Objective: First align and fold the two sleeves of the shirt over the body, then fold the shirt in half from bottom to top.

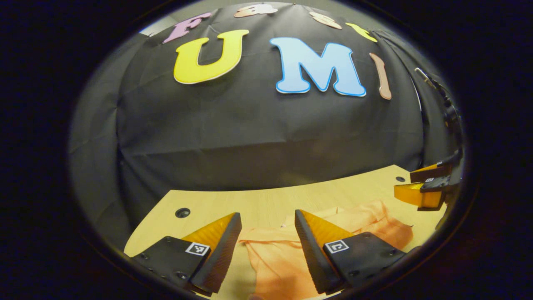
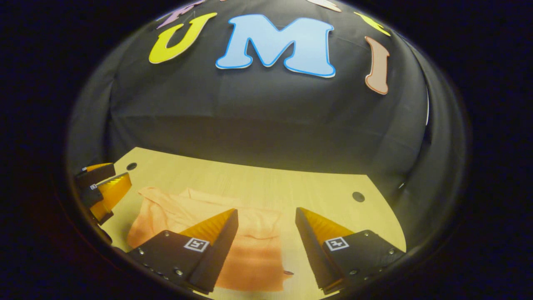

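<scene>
An orange shirt [image 1: 275,258] lies rumpled on the wooden table [image 1: 266,200], below and between the fingers of my left gripper [image 1: 267,221], which is open and holds nothing. One bunched part of the cloth reaches toward the right side in the left gripper view. In the right gripper view the same shirt [image 2: 250,250] spreads under my right gripper [image 2: 266,216], also open and empty above the cloth. Each view catches the other gripper at its edge: the right gripper [image 1: 424,187] far right, the left gripper [image 2: 102,187] far left.
The table [image 2: 258,179] has small round holes near its back corners [image 1: 182,212] [image 2: 358,196]. The black cloth wall rises just behind the table's far edge. Bare wood lies between the shirt and the wall.
</scene>
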The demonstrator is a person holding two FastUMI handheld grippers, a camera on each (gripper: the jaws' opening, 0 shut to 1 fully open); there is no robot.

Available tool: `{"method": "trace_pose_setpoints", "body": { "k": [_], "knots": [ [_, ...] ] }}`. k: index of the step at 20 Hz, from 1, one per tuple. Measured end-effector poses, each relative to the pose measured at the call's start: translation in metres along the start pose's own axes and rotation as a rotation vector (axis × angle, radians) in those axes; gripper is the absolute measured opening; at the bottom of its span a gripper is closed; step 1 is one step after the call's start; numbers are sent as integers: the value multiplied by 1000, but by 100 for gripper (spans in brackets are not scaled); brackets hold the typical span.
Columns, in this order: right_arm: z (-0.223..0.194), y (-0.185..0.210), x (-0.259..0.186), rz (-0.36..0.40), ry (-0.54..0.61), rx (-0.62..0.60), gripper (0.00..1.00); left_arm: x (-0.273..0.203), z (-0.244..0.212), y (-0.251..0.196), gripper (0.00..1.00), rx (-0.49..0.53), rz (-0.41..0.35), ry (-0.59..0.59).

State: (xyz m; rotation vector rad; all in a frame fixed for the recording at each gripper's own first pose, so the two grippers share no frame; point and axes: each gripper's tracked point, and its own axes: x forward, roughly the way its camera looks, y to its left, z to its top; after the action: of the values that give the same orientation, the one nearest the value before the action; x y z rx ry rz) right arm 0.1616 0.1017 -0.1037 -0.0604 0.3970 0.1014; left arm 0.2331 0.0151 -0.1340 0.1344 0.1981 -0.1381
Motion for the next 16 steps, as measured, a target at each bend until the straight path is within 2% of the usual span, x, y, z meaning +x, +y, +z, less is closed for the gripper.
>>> {"method": "trace_pose_setpoints", "body": {
  "k": [1, 5, 8, 11, 16],
  "knots": [
    [4, -2, -12, -1, -18, -17, 87, -7, 4, -1, 93, -12, 4, -5],
    [21, -7, -57, 6, -86, -53, 92, -41, 23, -3, 99, -39, 15, -37],
    [31, -9, -88, 15, -139, -47, 92, -74, 42, -7, 100, -33, 10, -93],
    [41, -8, -118, 31, -187, -25, 92, -103, 58, -12, 97, -31, 7, -133],
    [49, -15, -164, 42, -275, -28, 92, -152, 71, -19, 99, -52, 49, -170]
  ]
}}
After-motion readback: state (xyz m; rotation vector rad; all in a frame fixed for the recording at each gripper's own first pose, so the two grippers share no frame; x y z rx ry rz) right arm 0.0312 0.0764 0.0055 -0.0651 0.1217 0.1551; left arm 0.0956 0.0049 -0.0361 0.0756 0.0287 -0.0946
